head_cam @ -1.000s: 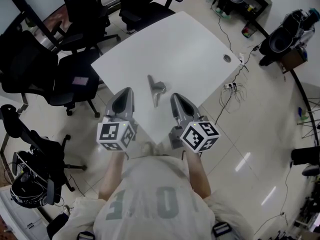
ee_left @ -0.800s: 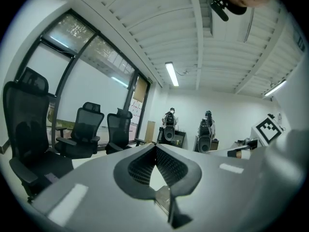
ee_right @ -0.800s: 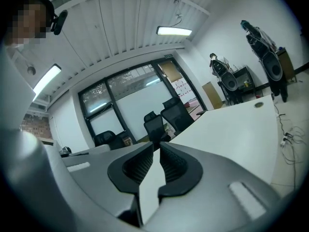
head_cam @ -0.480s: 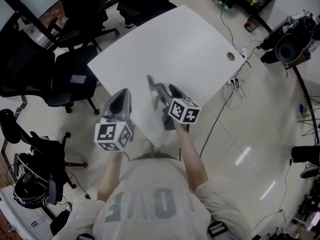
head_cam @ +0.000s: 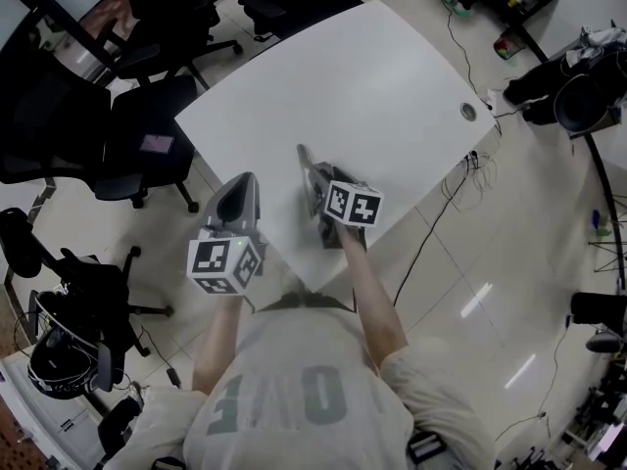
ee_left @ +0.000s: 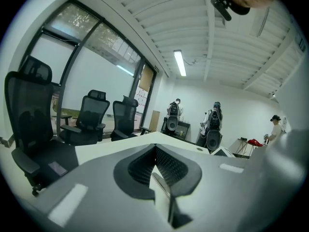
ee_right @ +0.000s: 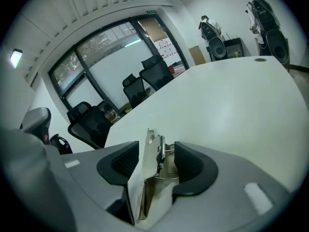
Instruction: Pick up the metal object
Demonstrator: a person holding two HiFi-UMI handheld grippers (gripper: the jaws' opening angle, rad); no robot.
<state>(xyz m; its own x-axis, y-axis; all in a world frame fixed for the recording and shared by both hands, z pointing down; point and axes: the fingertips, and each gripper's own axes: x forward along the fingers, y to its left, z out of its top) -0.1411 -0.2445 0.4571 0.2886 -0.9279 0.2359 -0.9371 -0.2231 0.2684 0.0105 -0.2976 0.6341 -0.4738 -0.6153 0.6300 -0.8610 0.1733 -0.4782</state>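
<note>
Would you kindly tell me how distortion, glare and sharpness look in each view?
Head view: sharp, glare streaks on glossy floor tiles. Left gripper view: strong fisheye bend, dark corners, bright ceiling strip light. Right gripper view: same fisheye; shiny metal object close up, slightly soft.

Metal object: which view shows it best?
Right gripper view: the metal object stands close-up between the right gripper's closing fingers. Head view shows only its tip beyond that gripper; left gripper view doesn't clearly show it.
</note>
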